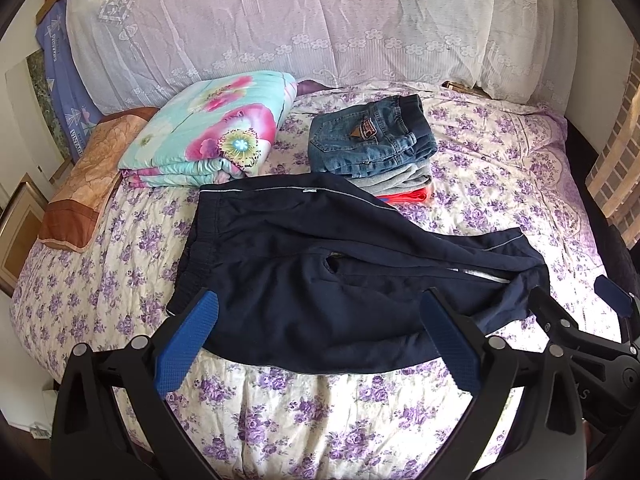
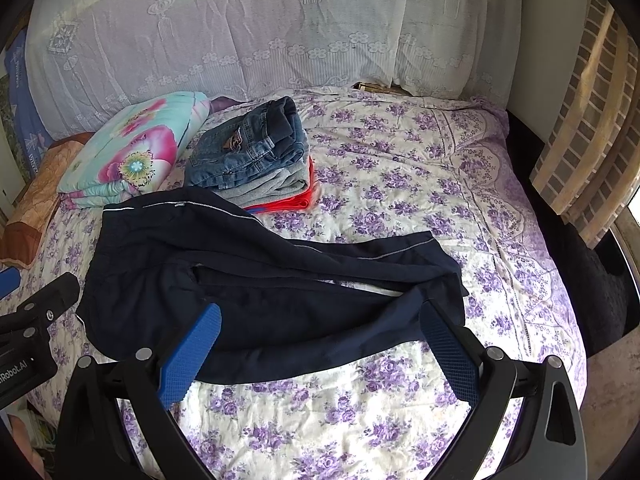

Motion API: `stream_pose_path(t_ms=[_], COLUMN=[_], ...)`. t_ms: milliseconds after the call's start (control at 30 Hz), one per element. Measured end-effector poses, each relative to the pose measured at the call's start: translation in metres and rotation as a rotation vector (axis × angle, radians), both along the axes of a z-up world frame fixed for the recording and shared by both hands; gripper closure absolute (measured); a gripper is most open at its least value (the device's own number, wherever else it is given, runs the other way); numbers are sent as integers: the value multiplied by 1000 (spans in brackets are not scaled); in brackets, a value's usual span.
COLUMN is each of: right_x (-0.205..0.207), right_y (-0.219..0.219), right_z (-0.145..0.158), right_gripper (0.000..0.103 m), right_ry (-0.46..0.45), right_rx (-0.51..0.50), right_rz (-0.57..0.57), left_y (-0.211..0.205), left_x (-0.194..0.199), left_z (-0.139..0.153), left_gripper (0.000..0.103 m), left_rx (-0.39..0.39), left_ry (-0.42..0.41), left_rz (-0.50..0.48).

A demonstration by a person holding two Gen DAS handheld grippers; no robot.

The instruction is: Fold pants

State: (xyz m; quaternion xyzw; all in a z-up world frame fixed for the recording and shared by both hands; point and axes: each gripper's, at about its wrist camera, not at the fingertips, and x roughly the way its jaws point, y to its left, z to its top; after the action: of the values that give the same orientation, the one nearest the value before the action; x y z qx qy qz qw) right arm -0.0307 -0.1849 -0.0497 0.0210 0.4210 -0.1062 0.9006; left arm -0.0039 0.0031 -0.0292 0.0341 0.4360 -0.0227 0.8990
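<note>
Daylight fills the room, soft and even, coming mostly from the right, past the lattice curtain [image 2: 580, 128]. The floral bedspread [image 1: 320, 420] washes out to near white along its near edge, just below the dark pants [image 1: 320, 280], and glows hotter toward the right side. The pants themselves read almost black, their folds hard to make out, with only thin shadows beneath their hem. Both fisheye views bow the bedspread into a dome and smear into black vignette at the corners. The lace drape [image 2: 248, 32] behind the bedspread looks pale, slightly hazy, low in contrast.
</note>
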Motion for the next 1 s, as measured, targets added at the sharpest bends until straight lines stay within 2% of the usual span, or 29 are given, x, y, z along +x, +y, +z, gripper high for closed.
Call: stream_pose_path(t_ms=[800, 900, 1000], right_x=[3, 8, 13], right_y=[2, -2, -19], right_z=[-2, -13, -45], right_gripper=[4, 4, 4], right_ry=[4, 33, 104], right_rx=[-2, 37, 85], right_rz=[4, 26, 5], left_y=[3, 18, 62], left_x=[5, 14, 28], left_z=[-2, -22, -76], left_gripper=[5, 5, 5], left_rx=[-12, -87, -211], left_ry=[22, 102, 287], left_rz=[-3, -15, 103])
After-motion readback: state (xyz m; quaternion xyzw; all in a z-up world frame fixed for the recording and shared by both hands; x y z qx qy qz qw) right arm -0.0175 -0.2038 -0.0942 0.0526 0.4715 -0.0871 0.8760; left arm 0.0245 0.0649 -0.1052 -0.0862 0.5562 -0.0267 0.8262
